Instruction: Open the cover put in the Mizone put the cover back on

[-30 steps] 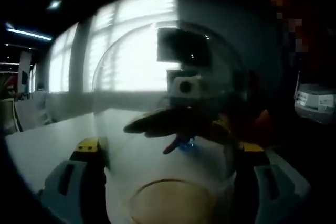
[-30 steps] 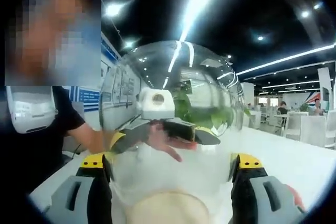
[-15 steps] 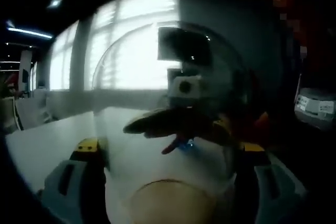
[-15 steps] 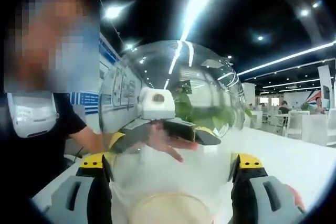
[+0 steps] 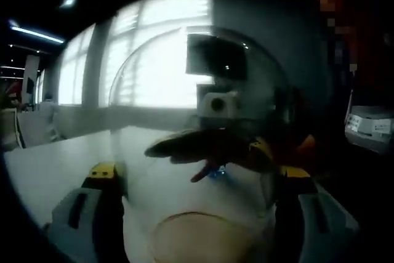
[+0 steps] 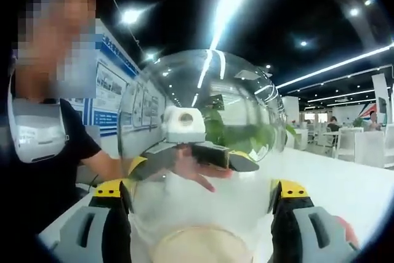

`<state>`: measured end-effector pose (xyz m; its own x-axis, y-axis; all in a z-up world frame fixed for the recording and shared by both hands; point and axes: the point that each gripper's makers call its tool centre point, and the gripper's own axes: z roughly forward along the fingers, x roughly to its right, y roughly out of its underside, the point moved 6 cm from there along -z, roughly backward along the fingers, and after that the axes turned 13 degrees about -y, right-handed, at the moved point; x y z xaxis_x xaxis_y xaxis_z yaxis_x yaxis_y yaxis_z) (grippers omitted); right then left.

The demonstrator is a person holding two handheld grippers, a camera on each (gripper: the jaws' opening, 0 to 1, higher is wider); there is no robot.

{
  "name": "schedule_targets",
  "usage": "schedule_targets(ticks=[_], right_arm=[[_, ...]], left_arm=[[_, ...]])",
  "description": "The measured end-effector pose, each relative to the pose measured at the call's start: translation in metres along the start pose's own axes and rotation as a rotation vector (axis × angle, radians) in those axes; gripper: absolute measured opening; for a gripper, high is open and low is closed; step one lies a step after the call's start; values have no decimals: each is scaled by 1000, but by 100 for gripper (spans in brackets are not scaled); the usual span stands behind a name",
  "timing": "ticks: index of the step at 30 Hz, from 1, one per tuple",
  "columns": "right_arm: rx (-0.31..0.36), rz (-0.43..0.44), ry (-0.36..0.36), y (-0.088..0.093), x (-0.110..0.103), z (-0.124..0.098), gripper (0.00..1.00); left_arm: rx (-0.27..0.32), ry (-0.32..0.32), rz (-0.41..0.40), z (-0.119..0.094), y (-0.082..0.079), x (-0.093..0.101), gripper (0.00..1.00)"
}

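A clear dome cover (image 5: 160,78) is held up between both grippers. My left gripper (image 5: 198,173) has its yellow-tipped jaws pressed on the dome's two sides. Through the clear wall I see the other gripper reaching in from the far side, with a small blue spot (image 5: 217,171) under it. In the right gripper view the same dome (image 6: 197,84) sits between the jaws of my right gripper (image 6: 200,189), which is shut on it. A round tan disc (image 6: 200,246) shows low in the dome, also seen as a tan disc (image 5: 203,238) in the left gripper view.
A white table (image 5: 49,161) stretches below the dome, and the table (image 6: 351,192) runs far right. A person in a black shirt (image 6: 43,177) stands close on the left. White chairs (image 6: 360,149) stand at the back right. A grey box (image 5: 369,121) sits at the right.
Both views have shifted a little with the hands. The dome stays gripped from both sides as before.
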<state>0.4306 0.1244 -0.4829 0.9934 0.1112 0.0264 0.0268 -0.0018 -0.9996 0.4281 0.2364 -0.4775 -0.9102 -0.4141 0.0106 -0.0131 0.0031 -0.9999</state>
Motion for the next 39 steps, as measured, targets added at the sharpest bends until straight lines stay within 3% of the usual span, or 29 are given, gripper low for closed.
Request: schedule_targets(ticks=[10,26,29,39], right_arm=[[-34,7,1,0,-6,1,90],[-21,-1,-14,0,-20,2,90],[-22,-3,-19,0,-22,3,90],[-30,-20,-31,0,-28,8,90]], left_arm=[[-18,-1,2,-3,1,4,86],[-6,-17,2,-10,1,18,86],[21,-21,-3,-13,3,20,86],[-14,-35,26,-19,2,25,86]])
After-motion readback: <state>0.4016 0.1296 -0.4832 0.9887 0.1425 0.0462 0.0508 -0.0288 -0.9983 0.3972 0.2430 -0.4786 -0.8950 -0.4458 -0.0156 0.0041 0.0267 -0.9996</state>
